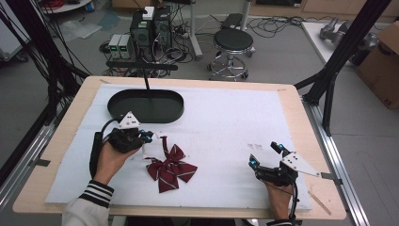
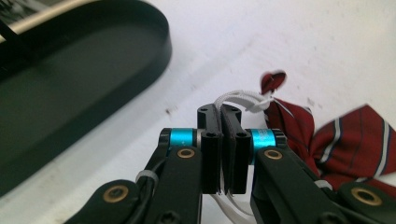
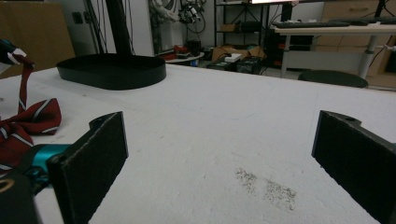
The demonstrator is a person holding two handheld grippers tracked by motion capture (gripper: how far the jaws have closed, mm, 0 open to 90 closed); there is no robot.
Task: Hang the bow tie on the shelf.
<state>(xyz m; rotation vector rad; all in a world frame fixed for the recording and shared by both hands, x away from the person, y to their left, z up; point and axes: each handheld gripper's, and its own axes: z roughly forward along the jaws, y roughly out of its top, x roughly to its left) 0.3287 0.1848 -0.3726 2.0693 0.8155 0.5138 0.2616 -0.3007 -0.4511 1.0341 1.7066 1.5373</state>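
Note:
A dark red bow tie with white stripes [image 1: 170, 169] lies on the white mat, left of centre. Its white elastic strap [image 2: 240, 98] loops up from the tie's narrow red end [image 2: 273, 81]. My left gripper [image 1: 149, 137] is shut on that white strap, just left of the bow tie [image 2: 348, 140]. Near the front right of the mat my right gripper [image 1: 266, 155] rests open, its two wide-apart jaws holding nothing. In the right gripper view the bow tie [image 3: 28, 123] lies at the far left.
A black oval tray [image 1: 146, 105] on a thin post stands at the back left of the mat, behind the left gripper; it shows too as tray [image 2: 70, 88] and tray [image 3: 112, 70]. A grey smudge [image 3: 266, 186] marks the mat [image 1: 226, 122] between the right jaws.

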